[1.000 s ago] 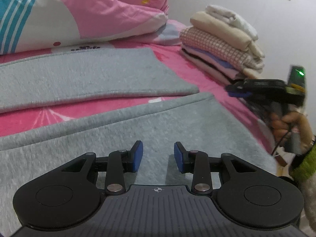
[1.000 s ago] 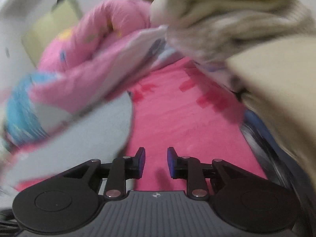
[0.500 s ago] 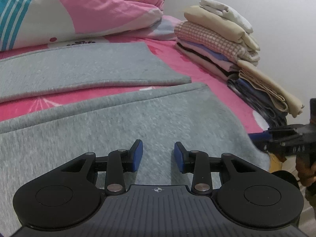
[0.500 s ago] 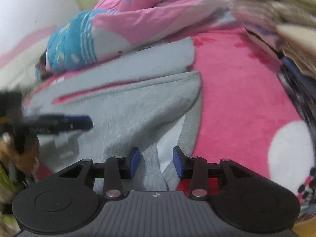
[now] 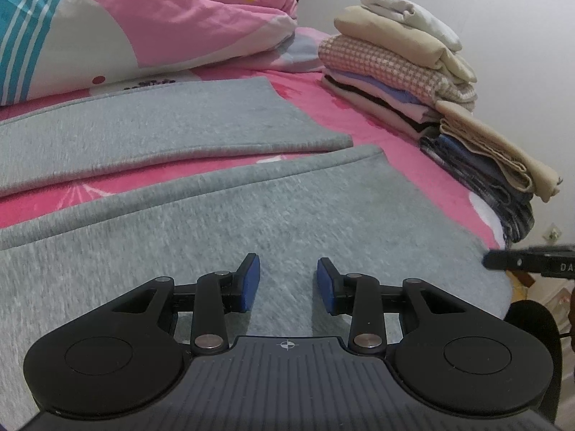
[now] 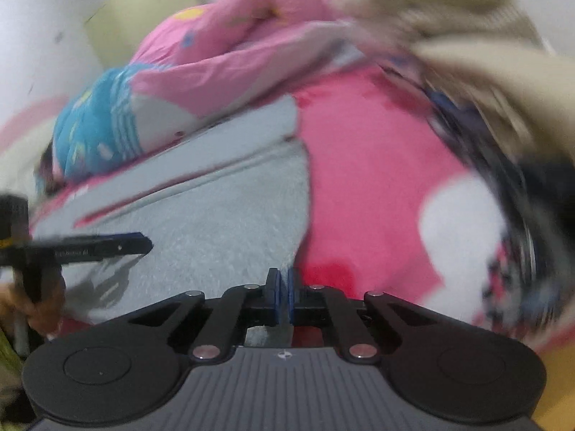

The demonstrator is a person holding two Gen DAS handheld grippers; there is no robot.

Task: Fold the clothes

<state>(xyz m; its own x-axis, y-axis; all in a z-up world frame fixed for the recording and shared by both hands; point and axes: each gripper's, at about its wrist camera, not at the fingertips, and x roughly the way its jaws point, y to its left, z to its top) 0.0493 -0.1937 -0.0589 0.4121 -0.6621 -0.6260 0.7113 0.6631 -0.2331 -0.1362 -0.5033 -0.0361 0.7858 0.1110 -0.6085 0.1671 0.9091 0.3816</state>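
Grey trousers lie flat on the pink bedsheet, both legs stretched left. My left gripper is open and empty, just above the near leg. My right gripper is shut on the near edge of the grey trousers, at the waist end. The right gripper also shows at the right edge of the left wrist view. The left gripper shows at the left of the blurred right wrist view.
A stack of folded clothes stands at the back right of the bed, with a lower folded pile in front of it. A pink and blue quilt is heaped at the back. The white wall is behind.
My right gripper has swung down from the folded stack to the trousers' edge and closed on it. My left gripper has stayed open over the near leg.
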